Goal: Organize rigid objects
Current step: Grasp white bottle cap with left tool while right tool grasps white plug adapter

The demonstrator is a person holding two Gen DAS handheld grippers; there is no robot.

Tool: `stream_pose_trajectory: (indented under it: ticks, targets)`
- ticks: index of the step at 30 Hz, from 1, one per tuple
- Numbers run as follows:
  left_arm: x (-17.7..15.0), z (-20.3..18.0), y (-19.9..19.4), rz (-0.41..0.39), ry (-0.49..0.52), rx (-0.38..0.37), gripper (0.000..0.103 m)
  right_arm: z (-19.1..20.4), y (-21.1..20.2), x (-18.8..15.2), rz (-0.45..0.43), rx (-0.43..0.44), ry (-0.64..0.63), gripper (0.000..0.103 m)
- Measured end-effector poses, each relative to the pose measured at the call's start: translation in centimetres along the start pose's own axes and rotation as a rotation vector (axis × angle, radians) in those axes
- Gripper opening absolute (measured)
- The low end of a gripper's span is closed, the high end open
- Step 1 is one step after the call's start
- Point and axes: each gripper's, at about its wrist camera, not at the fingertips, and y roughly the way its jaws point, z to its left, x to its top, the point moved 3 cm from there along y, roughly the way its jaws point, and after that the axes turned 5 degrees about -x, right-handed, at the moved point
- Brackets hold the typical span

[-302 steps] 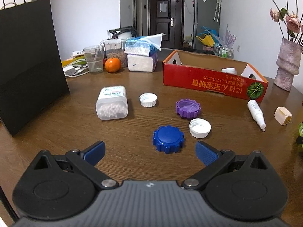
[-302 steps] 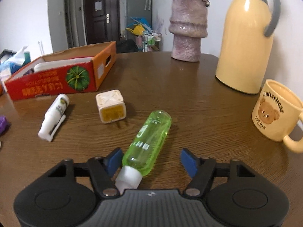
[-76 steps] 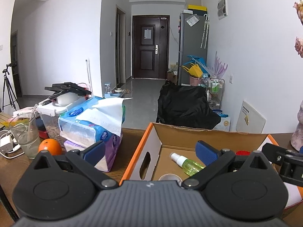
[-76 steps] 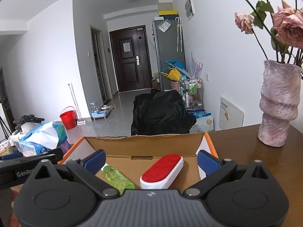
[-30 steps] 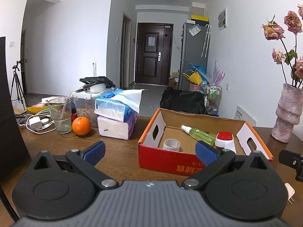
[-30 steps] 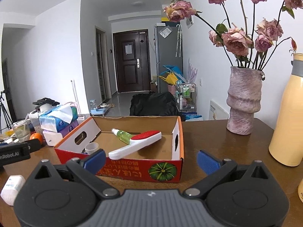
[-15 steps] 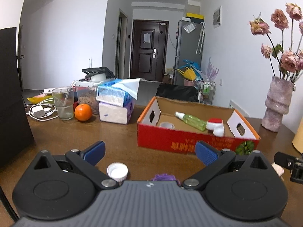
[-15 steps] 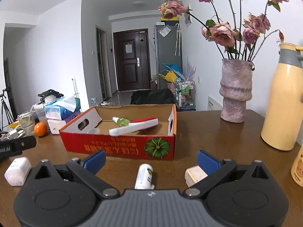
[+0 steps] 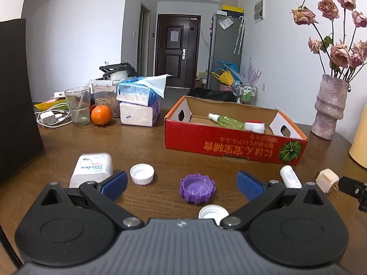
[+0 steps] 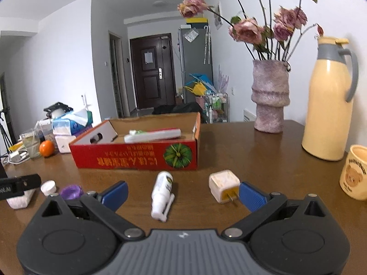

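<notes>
Only from the right wrist, a bear mug [image 10: 355,172] shows beside the table edge.

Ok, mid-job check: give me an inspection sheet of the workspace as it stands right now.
Surface: brown wooden table, dry.
Job's things: red cardboard box holds green spray bottle and red-topped brush; purple cap, two white caps, pill bottle, small white bottle, plug adapter lie outside it.
Clutter: orange, glass, tissue packs, mug, thermos.
Grippers: left gripper and right gripper open, empty.
Cables: white charger cable.
Surroundings: vase of dried roses, dark door.
</notes>
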Motion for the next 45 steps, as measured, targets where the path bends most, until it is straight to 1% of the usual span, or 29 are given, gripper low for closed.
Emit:
stream_pose_trajectory:
  ticks: [7,13,17,25,29,31,36,37,38,39,40,41,42,43,44,45]
  targets:
    - [-0.9,0.6,-0.1,0.029,-0.018,-0.006,0.103,-1.1,-0.5,-2.1,0.015,-0.030,-0.003,0.103]
    - [-1.1,1.1,0.6,0.060,-0.043,-0.014,0.103,-1.7,0.0,-2.2,0.023,-0.037,0.007,0.103]
    - [-1.6,0.8,1.4,0.099,-0.028,-0.015,0.103,-2.0,0.6,-2.1,0.024,-0.050,-0.042,0.103]
    - [-2.3,0.8,2.9,0.164,-0.027,-0.026,0.103,-3.5,4.5,-1.7,0.081,-0.034,-0.155,0.103]
    - [-2.6,0.8,3.8,0.198,-0.026,-0.012,0.103,-4.4,7.5,-1.3,0.108,-0.035,-0.151,0.103]
    - [-2.6,1.1,4.1,0.203,-0.037,-0.004,0.103,-4.7,9.0,-1.1,0.120,-0.044,-0.143,0.102]
    - [-2.3,2.1,4.5,0.203,-0.059,0.019,0.103,-4.9,12.1,-0.7,0.168,-0.044,-0.150,0.098]
    - [-2.2,2.3,4.6,0.202,-0.064,0.023,0.103,-4.8,12.6,-0.6,0.177,-0.036,-0.151,0.096]
    - [-2.2,2.5,4.7,0.200,-0.067,0.030,0.103,-4.8,13.0,-0.5,0.188,-0.030,-0.151,0.092]
    - [-2.1,2.7,4.8,0.200,-0.069,0.037,0.103,-4.8,13.4,-0.4,0.199,-0.026,-0.148,0.084]
    - [-2.0,3.0,5.0,0.200,-0.074,0.041,0.103,-4.8,13.7,-0.4,0.211,-0.016,-0.144,0.080]
    - [-1.9,3.2,5.1,0.201,-0.079,0.044,0.103,-4.8,13.9,-0.4,0.220,-0.006,-0.138,0.072]
    - [-1.9,3.4,5.2,0.202,-0.083,0.047,0.103,-4.8,14.0,-0.3,0.219,0.013,-0.127,0.060]
    - [-1.8,3.6,5.4,0.203,-0.085,0.049,0.103,-4.8,14.1,-0.2,0.216,0.021,-0.123,0.052]
    - [-1.7,3.8,5.6,0.204,-0.085,0.052,0.103,-4.8,14.1,-0.2,0.208,0.019,-0.125,0.040]
    - [-1.7,3.9,5.7,0.204,-0.084,0.055,0.103,-4.7,14.2,-0.1,0.207,0.031,-0.125,0.038]
